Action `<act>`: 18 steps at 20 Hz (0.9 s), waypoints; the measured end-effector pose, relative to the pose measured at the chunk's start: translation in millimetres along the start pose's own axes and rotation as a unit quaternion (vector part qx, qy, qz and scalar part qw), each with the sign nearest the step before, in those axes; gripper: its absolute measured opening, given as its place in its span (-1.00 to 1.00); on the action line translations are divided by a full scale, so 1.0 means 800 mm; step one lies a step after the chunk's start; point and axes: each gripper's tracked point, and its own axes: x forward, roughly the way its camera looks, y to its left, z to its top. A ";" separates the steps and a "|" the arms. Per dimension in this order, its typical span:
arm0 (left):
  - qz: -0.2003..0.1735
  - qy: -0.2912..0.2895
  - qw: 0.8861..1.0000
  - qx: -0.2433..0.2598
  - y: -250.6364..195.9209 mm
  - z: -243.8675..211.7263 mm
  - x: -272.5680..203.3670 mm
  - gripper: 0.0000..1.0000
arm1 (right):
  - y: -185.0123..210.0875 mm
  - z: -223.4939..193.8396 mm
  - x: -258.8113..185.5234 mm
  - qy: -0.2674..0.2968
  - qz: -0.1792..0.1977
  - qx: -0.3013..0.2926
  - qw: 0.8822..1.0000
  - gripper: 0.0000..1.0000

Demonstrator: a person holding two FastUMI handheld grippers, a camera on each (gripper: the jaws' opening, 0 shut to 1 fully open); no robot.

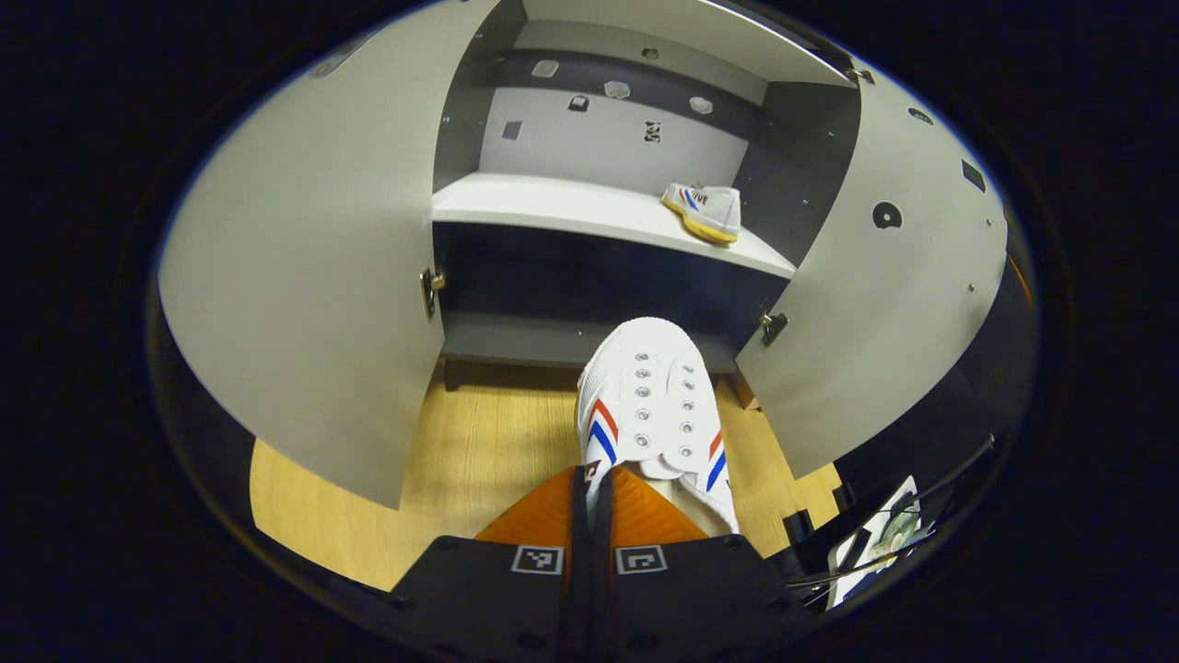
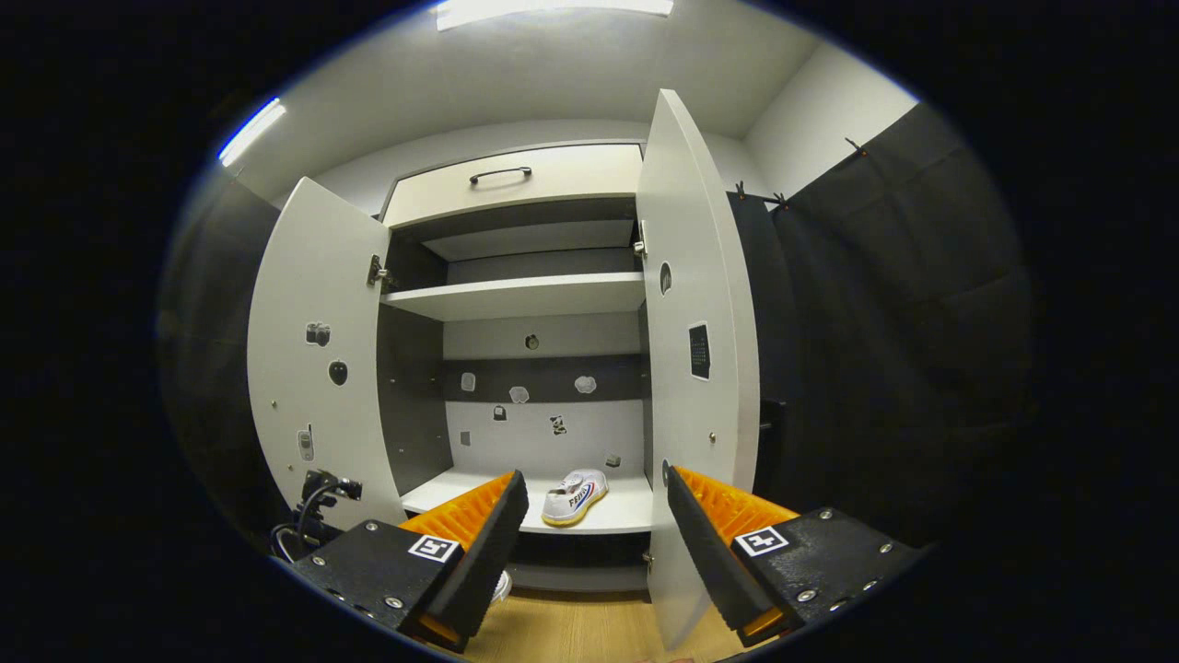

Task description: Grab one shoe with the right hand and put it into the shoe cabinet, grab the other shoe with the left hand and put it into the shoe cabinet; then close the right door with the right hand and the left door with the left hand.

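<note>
Left tool (image 1: 589, 502): fingers narrow, pinching the heel edge of a shoe (image 1: 654, 405).
Right tool (image 2: 597, 543): wide, nothing between the fingers.
Held shoe: long axis runs straight away from the left tool, toe toward the cabinet (image 1: 589, 207), above the wood floor (image 1: 479, 433).
Shelf (image 1: 553, 207): ahead and above the toe; bare on its left part.
Cabinet contents: other shoe (image 2: 574, 497) lies at the shelf's right end.
Doors: left door (image 1: 313, 276) and right door (image 2: 695, 368) both swung wide.
Judgement: second shoe goes in next; the left hand carries it.

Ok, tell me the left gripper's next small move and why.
Probably lift and carry the held shoe forward to the shelf. The left gripper is shut on its heel, the doors are open, and the other shoe already lies there.
</note>
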 end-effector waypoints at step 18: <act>0.058 -0.113 0.991 -0.032 -0.001 0.001 -0.001 -0.87 | -0.050 0.027 -0.019 -0.025 -0.035 -0.019 0.999 0.86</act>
